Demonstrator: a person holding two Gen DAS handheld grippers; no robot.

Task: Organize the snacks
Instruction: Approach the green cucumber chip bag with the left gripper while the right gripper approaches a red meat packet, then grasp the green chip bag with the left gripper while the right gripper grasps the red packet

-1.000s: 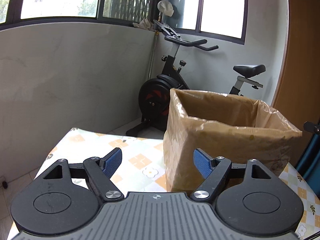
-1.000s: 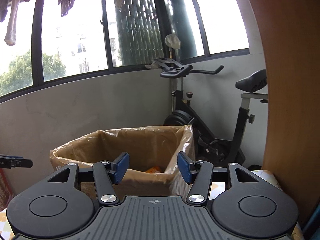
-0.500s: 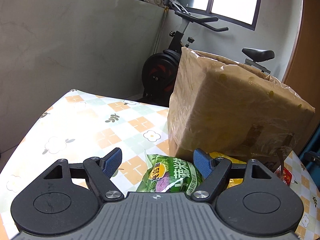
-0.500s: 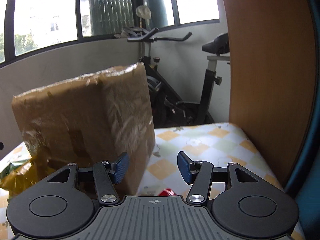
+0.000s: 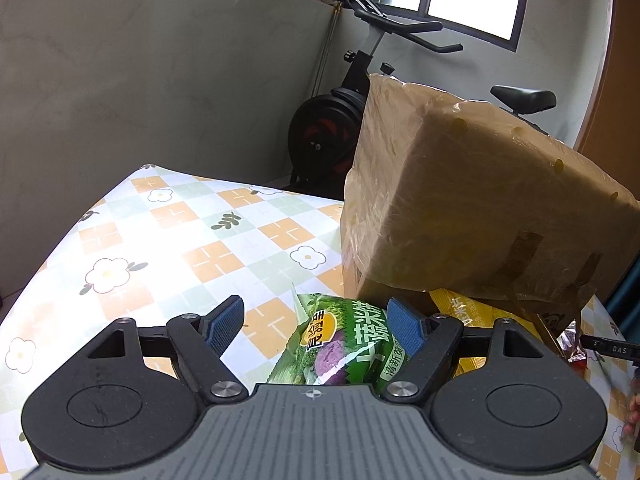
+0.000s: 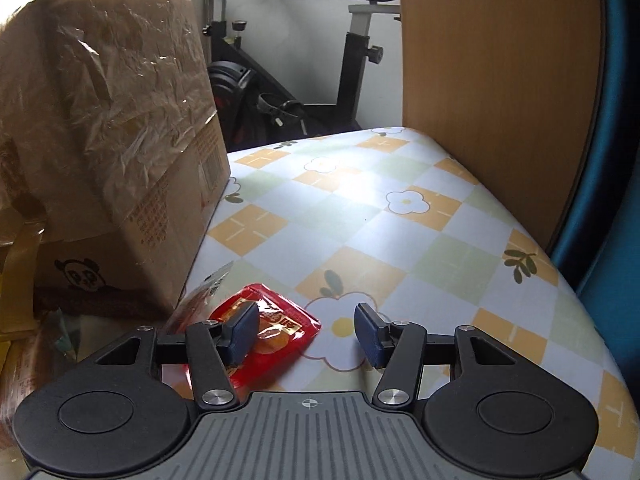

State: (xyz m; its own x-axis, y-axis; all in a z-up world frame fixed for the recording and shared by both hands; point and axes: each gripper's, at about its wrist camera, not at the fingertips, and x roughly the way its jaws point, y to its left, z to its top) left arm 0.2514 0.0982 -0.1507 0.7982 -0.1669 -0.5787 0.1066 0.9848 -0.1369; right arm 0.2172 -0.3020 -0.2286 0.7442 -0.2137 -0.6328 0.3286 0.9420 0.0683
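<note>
A plastic-lined cardboard box [image 5: 472, 204] stands on the table [image 5: 208, 248]; it also shows in the right wrist view [image 6: 108, 136]. A green snack bag [image 5: 344, 344] lies in front of it, between the open fingers of my left gripper [image 5: 316, 326]. A yellow snack bag [image 5: 472, 312] lies beside it against the box. My right gripper [image 6: 306, 332] is open and low over the table. A small red packet [image 6: 276, 332] lies just under its left finger [image 6: 242, 330]. More wrapped snacks [image 6: 24, 344] lie at the left.
A flowered tablecloth [image 6: 380, 216] covers the table. A wooden panel [image 6: 492, 80] and a blue chair [image 6: 612, 200] stand along the table's right side. An exercise bike [image 5: 340, 128] stands behind the table. The right gripper's tip [image 5: 608, 348] shows at the left view's right edge.
Both grippers have come down from above the box rim to table level in front of it. The green bag and the red packet have come into view between the fingers.
</note>
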